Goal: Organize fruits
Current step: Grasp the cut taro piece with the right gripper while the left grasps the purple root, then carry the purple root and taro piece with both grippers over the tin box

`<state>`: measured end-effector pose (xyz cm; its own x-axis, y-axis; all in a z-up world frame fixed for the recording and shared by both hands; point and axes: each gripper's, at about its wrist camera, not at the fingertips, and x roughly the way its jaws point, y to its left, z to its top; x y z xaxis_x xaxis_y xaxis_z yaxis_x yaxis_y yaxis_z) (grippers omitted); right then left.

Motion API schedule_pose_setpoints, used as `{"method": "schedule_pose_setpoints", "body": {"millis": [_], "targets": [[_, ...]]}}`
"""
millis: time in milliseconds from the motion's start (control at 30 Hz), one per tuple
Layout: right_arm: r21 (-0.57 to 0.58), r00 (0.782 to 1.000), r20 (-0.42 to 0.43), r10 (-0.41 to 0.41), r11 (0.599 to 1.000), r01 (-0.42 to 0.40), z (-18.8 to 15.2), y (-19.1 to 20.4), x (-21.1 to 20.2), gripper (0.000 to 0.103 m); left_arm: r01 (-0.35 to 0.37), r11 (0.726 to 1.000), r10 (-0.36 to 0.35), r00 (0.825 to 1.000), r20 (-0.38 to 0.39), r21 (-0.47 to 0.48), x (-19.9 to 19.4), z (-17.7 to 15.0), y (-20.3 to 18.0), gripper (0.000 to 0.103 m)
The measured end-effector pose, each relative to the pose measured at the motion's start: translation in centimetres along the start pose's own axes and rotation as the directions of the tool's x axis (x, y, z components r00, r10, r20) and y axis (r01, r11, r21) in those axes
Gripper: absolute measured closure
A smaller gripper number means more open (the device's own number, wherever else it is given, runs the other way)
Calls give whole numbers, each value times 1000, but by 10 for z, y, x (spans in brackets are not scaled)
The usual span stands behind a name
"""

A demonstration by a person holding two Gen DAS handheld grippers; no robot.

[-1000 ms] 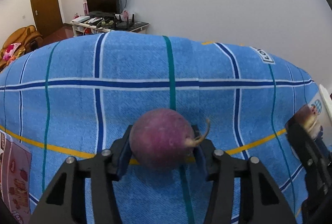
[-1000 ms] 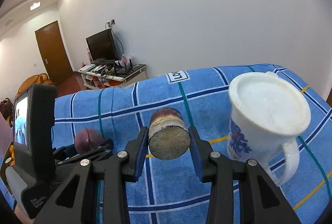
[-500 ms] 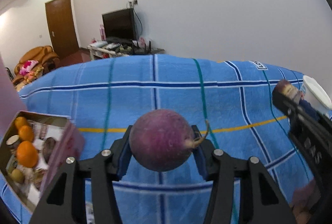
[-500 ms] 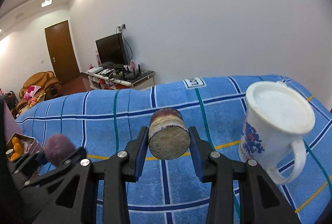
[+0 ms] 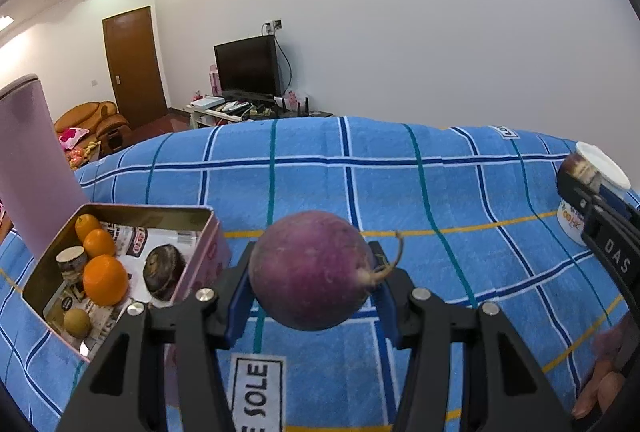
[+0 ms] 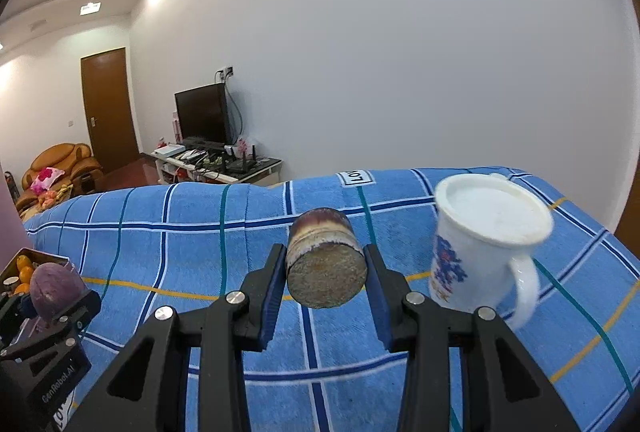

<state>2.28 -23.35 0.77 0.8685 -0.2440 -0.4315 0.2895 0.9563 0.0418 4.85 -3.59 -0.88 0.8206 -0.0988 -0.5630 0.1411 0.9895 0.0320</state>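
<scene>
My left gripper (image 5: 314, 282) is shut on a round purple fruit (image 5: 312, 270) with a short dry stem, held above the blue checked cloth (image 5: 400, 191). To its left lies an open pink tin box (image 5: 120, 256) holding oranges (image 5: 105, 280), a dark fruit (image 5: 165, 272) and a small brownish fruit (image 5: 77, 322). My right gripper (image 6: 326, 274) is shut on a short cut cylinder piece with purple-brown skin (image 6: 326, 264), its pale cut face towards the camera. In the right wrist view the left gripper (image 6: 44, 304) with the purple fruit (image 6: 52, 290) shows at far left, near the tin box (image 6: 36, 258).
A white mug with a blue print (image 6: 486, 244) stands on the cloth just right of my right gripper. The tin's pink lid (image 5: 34, 167) stands upright at the far left. A hand (image 5: 604, 376) shows at the lower right. Beyond the cloth are a TV stand (image 5: 256, 107) and a sofa (image 5: 90, 121).
My left gripper has swung left with the purple fruit, bringing the open tin box into view beside it. My right gripper has shifted a little, with the mug now farther right of the piece it grips.
</scene>
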Motion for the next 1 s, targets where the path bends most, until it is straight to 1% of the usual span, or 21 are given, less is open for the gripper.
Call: {"method": "schedule_pose_setpoints", "body": {"millis": [333,500,667,800,900,967,1000], "targets": [[-57,998,53,-26,998,29,-9,18,-27,63,7,1000,-7,1000,23,11,-15,-8,20,49],[-66,997,70,-17,998,21,-15,26,-43,63,3,1000,-3,1000,31,-11,-17,-10,33,49],[-95,997,79,-1,995,9,-20,38,-53,63,2,1000,-2,999,44,-3,-21,-12,38,49],[-114,997,75,2,993,6,-20,44,-53,63,7,1000,-6,999,39,-19,-23,-14,47,49],[-60,998,57,40,998,-37,-18,31,-50,63,21,999,-20,999,37,-37,-24,-15,53,49],[-5,997,20,68,998,-68,-17,14,-46,63,31,999,-30,999,38,-44,-25,-16,58,49],[46,995,-13,96,994,-95,-16,1,-43,63,42,998,-40,998,38,-53,-25,-17,60,49]]}}
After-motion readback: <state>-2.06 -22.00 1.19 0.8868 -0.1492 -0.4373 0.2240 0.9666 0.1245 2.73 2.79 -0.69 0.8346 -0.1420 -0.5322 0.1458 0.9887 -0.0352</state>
